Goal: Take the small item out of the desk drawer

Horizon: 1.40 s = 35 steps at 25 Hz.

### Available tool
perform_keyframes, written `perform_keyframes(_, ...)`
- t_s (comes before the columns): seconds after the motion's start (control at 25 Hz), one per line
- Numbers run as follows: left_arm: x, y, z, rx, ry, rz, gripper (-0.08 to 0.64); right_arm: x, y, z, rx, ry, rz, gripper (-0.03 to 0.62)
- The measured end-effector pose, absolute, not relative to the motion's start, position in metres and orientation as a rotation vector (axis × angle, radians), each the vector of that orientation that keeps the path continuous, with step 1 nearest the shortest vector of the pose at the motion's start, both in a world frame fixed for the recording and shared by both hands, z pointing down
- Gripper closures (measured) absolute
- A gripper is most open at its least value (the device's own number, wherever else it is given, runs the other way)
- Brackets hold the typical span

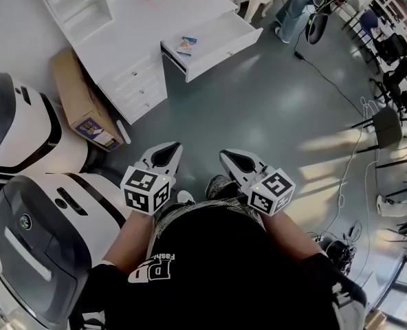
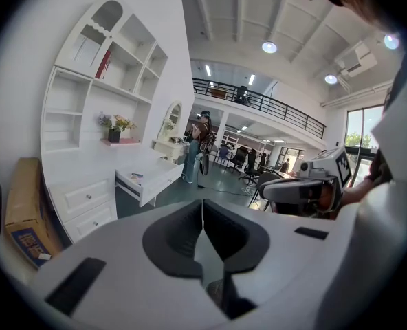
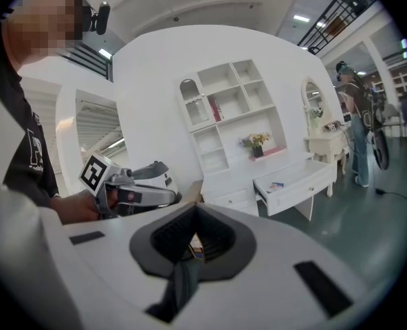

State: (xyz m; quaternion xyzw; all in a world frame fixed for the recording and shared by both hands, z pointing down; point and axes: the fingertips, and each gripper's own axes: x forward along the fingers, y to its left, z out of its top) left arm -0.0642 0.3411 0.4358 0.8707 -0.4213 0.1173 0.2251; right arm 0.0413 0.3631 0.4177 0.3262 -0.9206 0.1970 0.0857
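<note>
Left gripper [image 1: 177,146]: jaws pressed together, the tips meeting in a thin line, with nothing between them. It is held low, close in front of the person's body.

Right gripper [image 1: 224,153]: just beside the left one and level with it. Its jaws are also together at the tips and nothing is pinched. In the right gripper view, only a bit of cardboard box shows through the hollow behind the tips.

Both grippers point out over bare grey floor [image 1: 258,108].

Small item [image 1: 186,45]: lies flat inside the open drawer [image 1: 224,52], well ahead of both sets of tips and apart from them. It is colourful and flat, and its print is too small to read. The drawer is pulled out of the white desk [image 1: 162,16].

Ahead and left of the left gripper, a cardboard box [image 1: 80,95] leans against the desk's side.

Directly left of the left gripper stands a white-and-black machine housing [image 1: 25,126], with a second one nearer the person.

Far ahead, beyond the drawer, a person in jeans [image 1: 296,9] stands by a small white table.
</note>
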Motion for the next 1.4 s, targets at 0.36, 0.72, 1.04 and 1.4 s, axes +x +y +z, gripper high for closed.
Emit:
perform_keyframes(0.36,-0.067,0.332,0.437,2.383,-1.178,0.325,0.543,0.037,0.349,0.425,0.952,-2.738,0.638,0.583)
perform_keyframes(0.72,-0.078,0.312,0.439,2.342,-1.231,0.340,0.543,0.031,0.309,0.424,0.941,-2.772,0.705,0.583)
perform_keyframes(1.04,-0.065,0.267,0.442,2.346,-1.214,0.368,0.543,0.043,0.265,0.430,0.966,-2.763,0.722,0.583)
perform_keyframes(1.4,-0.042,0.193,0.445,2.356,-1.181,0.400,0.543,0.067,0.191,0.436,1.007,-2.752,0.745,0.583)
